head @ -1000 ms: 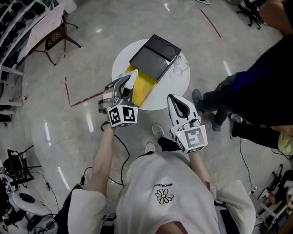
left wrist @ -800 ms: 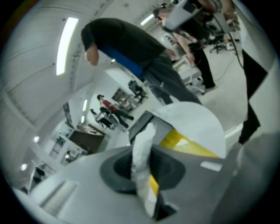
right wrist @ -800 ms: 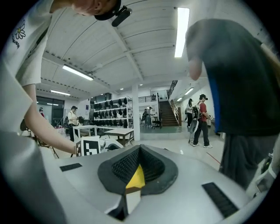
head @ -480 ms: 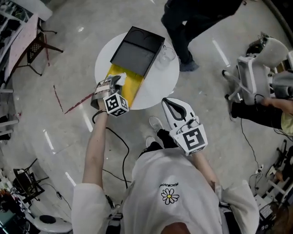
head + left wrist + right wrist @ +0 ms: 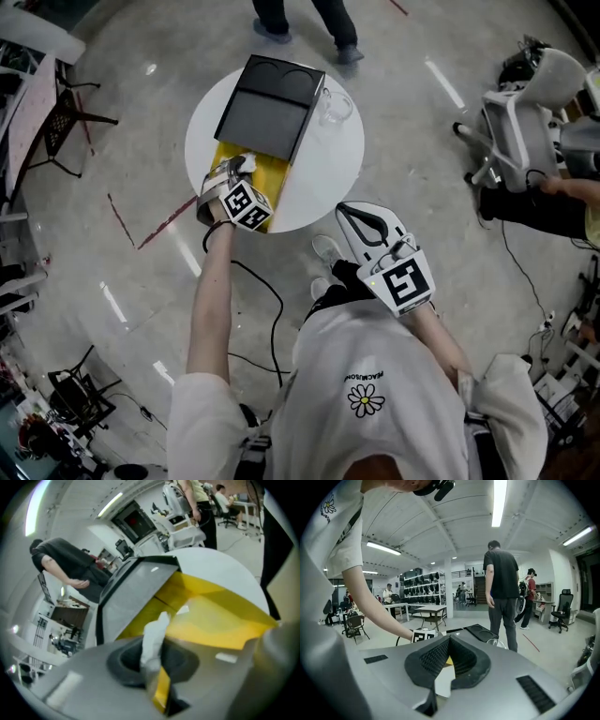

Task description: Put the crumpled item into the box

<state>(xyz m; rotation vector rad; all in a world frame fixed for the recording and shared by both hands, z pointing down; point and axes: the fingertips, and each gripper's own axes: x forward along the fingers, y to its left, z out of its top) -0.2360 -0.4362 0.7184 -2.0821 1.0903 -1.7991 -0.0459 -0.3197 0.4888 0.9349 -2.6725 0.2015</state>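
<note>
A box stands on the round white table (image 5: 333,164), with a yellow inside (image 5: 270,176) and a dark grey lid (image 5: 267,103) lying open behind it. My left gripper (image 5: 240,169) hangs over the yellow part's near left corner. A crumpled white paper (image 5: 247,162) is pinched between its jaws, which are opening. In the left gripper view the paper (image 5: 157,632) sticks up from the pads (image 5: 136,660), with the yellow inside (image 5: 211,616) just beyond. My right gripper (image 5: 354,214) is held off the table's near right edge, shut and holding nothing; its pads (image 5: 461,660) meet at the tips.
A clear glass (image 5: 336,105) stands on the table right of the lid. A person's legs (image 5: 305,23) are on the floor beyond the table. A grey office chair (image 5: 520,112) is at the right, a dark chair (image 5: 66,122) at the left. A cable (image 5: 267,300) lies on the floor.
My left gripper has carried the paper forward from the table's near edge to over the yellow inside of the box. The bystander has walked from the right side to beyond the table.
</note>
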